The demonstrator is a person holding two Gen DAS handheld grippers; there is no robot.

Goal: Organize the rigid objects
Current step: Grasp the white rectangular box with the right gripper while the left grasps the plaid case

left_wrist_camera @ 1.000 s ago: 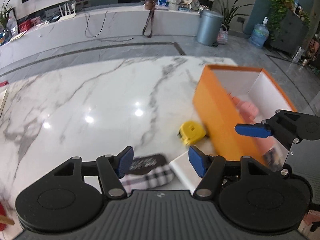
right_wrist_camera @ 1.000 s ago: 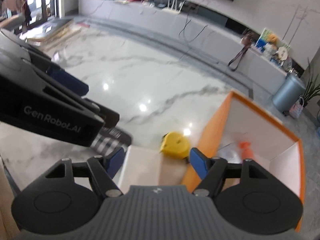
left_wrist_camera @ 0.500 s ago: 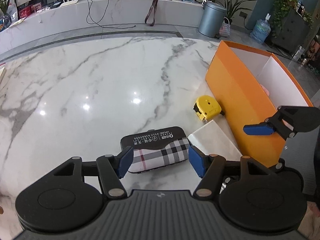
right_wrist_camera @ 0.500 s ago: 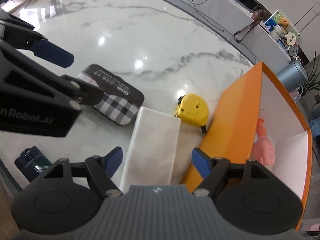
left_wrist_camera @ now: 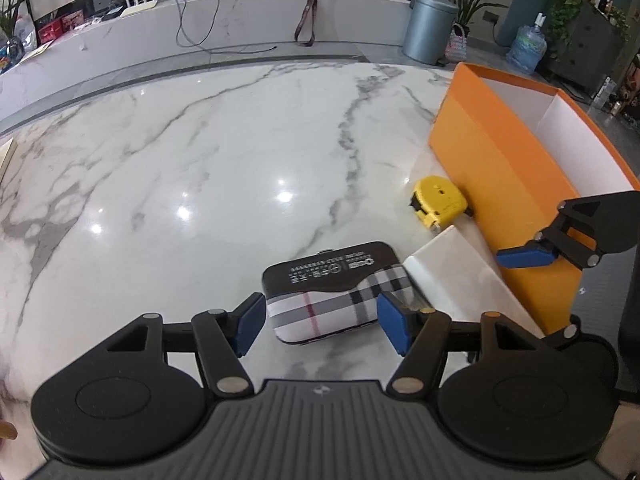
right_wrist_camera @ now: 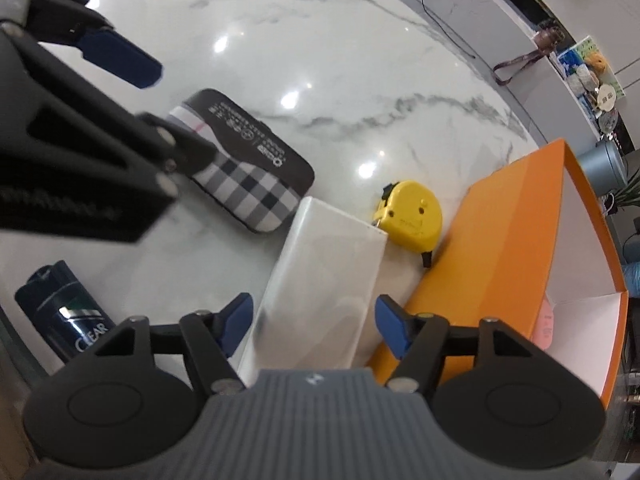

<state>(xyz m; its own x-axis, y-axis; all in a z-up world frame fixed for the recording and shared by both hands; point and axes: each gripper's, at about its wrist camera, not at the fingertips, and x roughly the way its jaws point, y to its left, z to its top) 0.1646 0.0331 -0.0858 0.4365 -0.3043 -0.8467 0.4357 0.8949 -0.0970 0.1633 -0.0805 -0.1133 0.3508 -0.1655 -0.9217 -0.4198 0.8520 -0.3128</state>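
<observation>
A plaid case with a black lid (left_wrist_camera: 332, 284) lies on the marble table, straight ahead of my left gripper (left_wrist_camera: 320, 324), which is open with its fingertips on either side of the case's near end. It also shows in the right wrist view (right_wrist_camera: 248, 168). A white box (right_wrist_camera: 320, 276) lies beside the case, and my open right gripper (right_wrist_camera: 312, 326) hovers over its near end. A yellow tape measure (left_wrist_camera: 438, 200) sits against the orange box (left_wrist_camera: 496, 176). A pink bottle (right_wrist_camera: 544, 326) lies inside the orange box.
A dark blue CLEAR bottle (right_wrist_camera: 68, 314) lies near the table's front edge, left of the right gripper. The marble table (left_wrist_camera: 200, 160) stretches far to the left. A grey bin (left_wrist_camera: 430, 28) and a counter stand beyond the table.
Both grippers have pulled back and risen. The plaid case, white box and dark blue bottle have come fully into view. Both stay open.
</observation>
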